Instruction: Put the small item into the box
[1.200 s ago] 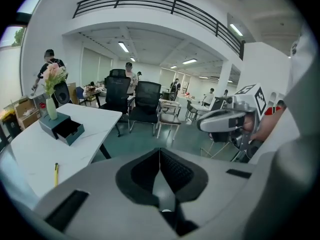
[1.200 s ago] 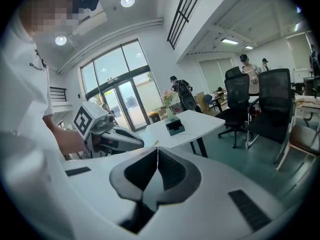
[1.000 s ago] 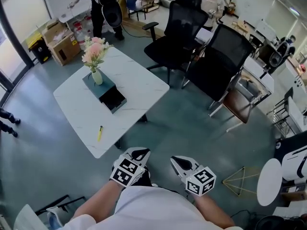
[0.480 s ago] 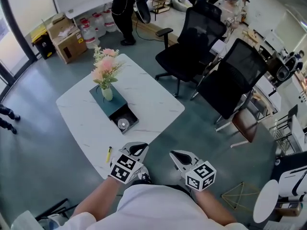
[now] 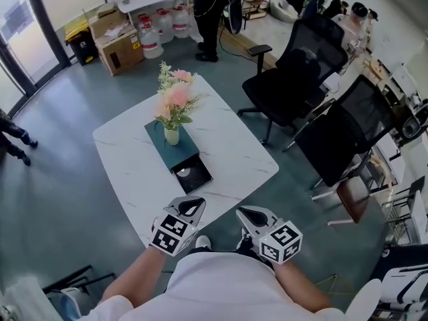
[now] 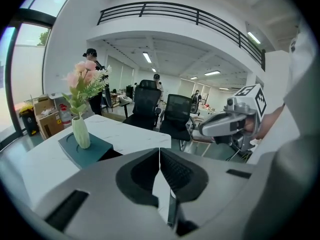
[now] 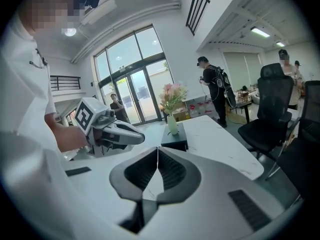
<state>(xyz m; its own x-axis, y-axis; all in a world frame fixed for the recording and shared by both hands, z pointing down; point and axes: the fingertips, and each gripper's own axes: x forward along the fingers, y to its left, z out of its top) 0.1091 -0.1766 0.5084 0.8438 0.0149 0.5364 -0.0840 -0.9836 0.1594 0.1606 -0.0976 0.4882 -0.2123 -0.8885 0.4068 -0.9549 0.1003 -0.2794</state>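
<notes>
over the near edge of the table (image 5: 247, 159), left gripper (image 5: 192, 206) and right gripper (image 5: 247, 213) hover, jaws pressed together and empty, pointed at the open box (image 5: 158, 132) — presumably staged for approach.

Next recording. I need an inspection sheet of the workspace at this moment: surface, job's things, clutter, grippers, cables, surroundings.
Surface: white marble-look table, mostly bare.
Job's things: teal box on the table, its black drawer pulled open toward the person; something pale shows inside, too small to tell. Small item to put in: not seen.
Clutter: vase of pink flowers standing on the box.
Grippers: left gripper and right gripper both shut and empty, held by the table's near edge.
Cables: nothing seen.
Surroundings: black office chairs to the right, cardboard boxes and water jugs beyond the table, a person standing there.
</notes>
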